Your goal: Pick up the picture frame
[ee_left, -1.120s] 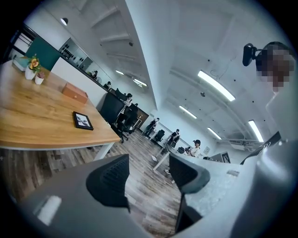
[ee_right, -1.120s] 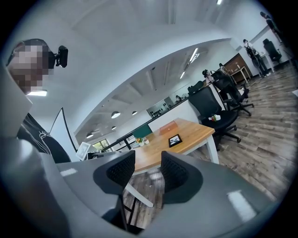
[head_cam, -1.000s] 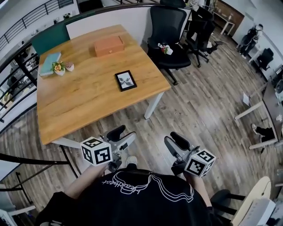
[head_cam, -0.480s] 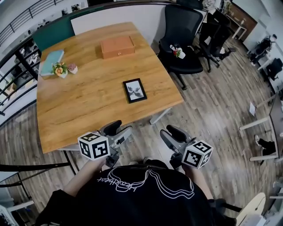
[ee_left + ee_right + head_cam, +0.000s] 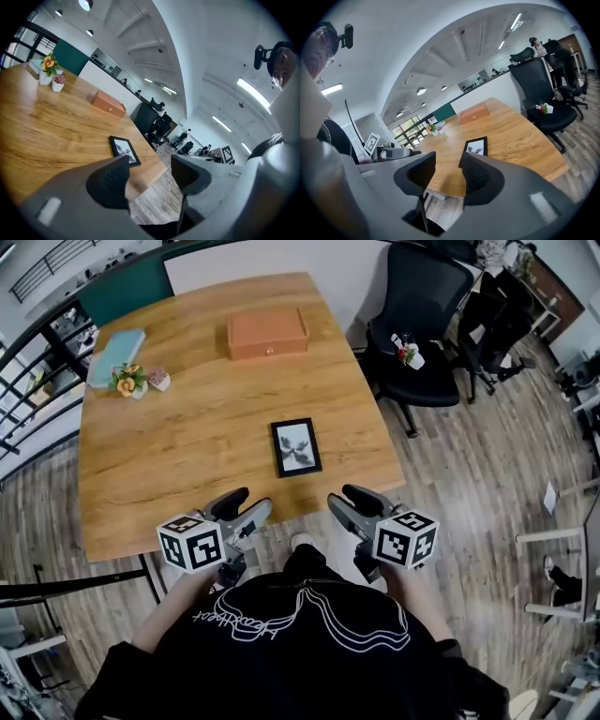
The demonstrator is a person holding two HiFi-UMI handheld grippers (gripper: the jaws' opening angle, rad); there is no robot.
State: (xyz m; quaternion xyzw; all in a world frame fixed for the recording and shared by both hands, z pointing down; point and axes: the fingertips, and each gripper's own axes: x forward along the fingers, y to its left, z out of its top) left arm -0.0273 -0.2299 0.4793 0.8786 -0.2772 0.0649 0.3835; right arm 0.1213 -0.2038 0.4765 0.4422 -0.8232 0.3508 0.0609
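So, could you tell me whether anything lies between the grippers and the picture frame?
Nothing visible does. The picture frame lies flat near the front edge of the table, with only bare wood between it and the open left gripper and right gripper. The orange box and flowers sit well beyond it.

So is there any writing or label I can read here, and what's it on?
Nothing reads clearly.
Shirt: white script print, upside down, unreadable.
Cubes: black-and-white square patterns, no letters.
Frame, box: no writing visible.
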